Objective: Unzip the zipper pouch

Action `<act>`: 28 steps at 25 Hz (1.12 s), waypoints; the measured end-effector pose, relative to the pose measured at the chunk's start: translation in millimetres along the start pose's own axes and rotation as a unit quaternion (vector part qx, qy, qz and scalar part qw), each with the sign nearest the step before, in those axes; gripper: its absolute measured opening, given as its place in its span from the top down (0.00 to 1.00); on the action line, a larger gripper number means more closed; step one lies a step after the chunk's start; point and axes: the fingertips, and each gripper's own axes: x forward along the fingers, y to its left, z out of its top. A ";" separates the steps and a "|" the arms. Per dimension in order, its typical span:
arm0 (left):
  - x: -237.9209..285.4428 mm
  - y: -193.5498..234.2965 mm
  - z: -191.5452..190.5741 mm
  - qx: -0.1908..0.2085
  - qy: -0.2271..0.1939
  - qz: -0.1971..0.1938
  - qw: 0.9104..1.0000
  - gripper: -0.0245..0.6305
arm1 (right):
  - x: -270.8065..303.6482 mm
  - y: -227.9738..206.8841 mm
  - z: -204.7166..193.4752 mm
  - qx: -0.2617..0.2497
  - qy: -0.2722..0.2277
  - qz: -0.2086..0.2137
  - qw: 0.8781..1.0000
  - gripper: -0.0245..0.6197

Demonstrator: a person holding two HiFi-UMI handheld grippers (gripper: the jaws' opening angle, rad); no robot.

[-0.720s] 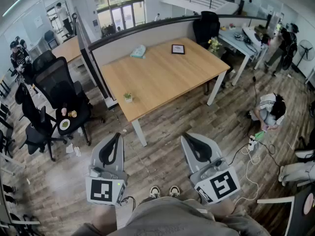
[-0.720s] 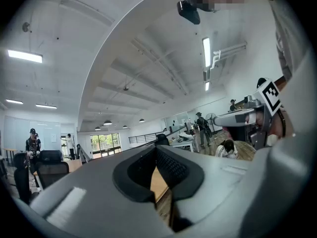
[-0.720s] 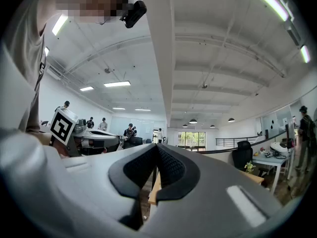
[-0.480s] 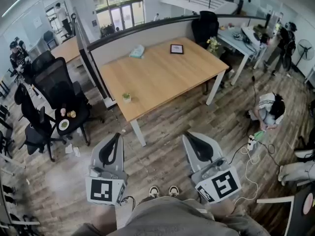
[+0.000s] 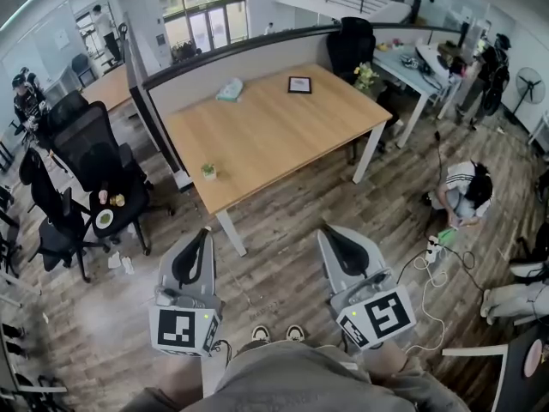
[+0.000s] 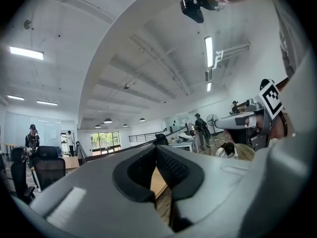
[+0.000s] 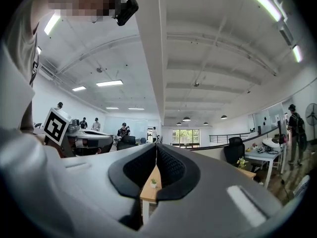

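Pouch point(image 5: 229, 90): pale teal, at the tabletop's point(image 5: 274, 136) far edge, beside the partition point(image 5: 232, 58), well apart from me.
Around it: picture frame point(image 5: 299, 84) to its right; small plant point(image 5: 208, 170) at the near corner.
Left fingers point(image 5: 190, 260): closed, holding nothing, over the floor point(image 5: 274, 256).
Right fingers point(image 5: 347, 260): closed, holding nothing.

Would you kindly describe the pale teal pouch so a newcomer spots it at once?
Find the large light wooden table in mid-office. Near its far edge, by the grey partition, lies the soft pale teal pouch. Unlike the black-framed picture to its right, it is rumpled and coloured.
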 end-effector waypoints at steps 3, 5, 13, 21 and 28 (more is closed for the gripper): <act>8.2 -10.0 -1.1 -0.002 0.000 0.005 1.000 0.96 | -4.0 -16.9 -5.4 0.004 0.001 -0.003 1.000 0.94; 13.7 -17.2 -2.6 -0.007 -0.003 0.009 1.000 0.96 | -8.1 -29.2 -8.3 0.009 -0.005 -0.008 1.000 0.94; 40.1 -32.3 -15.3 -0.030 0.006 0.012 0.999 0.61 | -12.5 -68.3 -12.4 0.012 -0.016 -0.034 0.999 0.61; 77.9 -22.3 -29.0 -0.023 0.012 0.020 0.999 0.61 | 17.2 -99.3 -33.1 0.012 -0.002 -0.032 0.999 0.62; 136.9 7.3 -47.0 -0.026 0.014 0.022 0.999 0.61 | 74.2 -136.0 -50.7 0.011 0.013 -0.035 0.999 0.62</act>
